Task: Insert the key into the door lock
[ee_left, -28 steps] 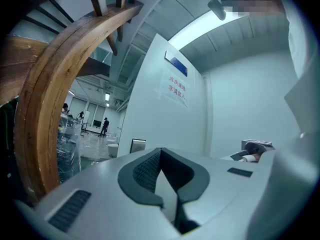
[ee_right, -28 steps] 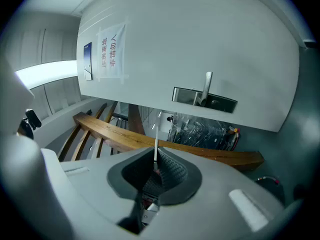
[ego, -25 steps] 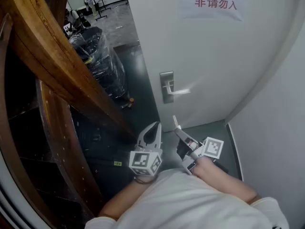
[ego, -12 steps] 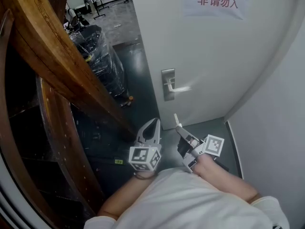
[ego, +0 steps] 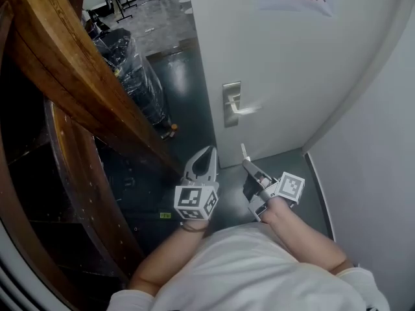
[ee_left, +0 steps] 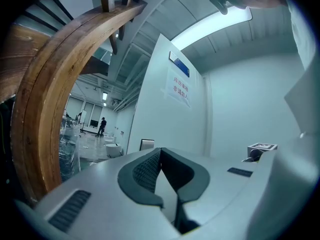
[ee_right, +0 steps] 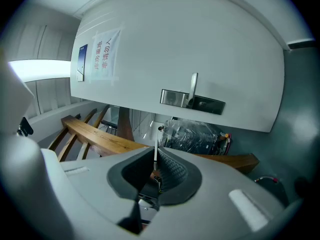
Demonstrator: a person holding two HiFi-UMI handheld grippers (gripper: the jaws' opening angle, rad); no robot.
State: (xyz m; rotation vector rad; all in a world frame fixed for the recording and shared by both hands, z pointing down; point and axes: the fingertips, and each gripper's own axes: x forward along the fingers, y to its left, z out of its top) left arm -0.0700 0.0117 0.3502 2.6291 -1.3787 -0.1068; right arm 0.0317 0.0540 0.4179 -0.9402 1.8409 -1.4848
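My right gripper (ego: 249,167) is clamped on the thin pale metal key (ego: 244,151), blade sticking out toward the white door (ego: 292,63). It's well apart from the steel lock plate (ego: 231,103) with its lever handle (ego: 245,109) (lower down in the head view). My left gripper (ego: 208,153) is clenched on nothing, just beside the right one.

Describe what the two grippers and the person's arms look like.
The left gripper and right gripper have pale grey bodies that taper to pointed jaws lined with dark ribbed pads. Each carries a white cube with black square markers, one on the left and one on the right. The person wears a white short-sleeved top.
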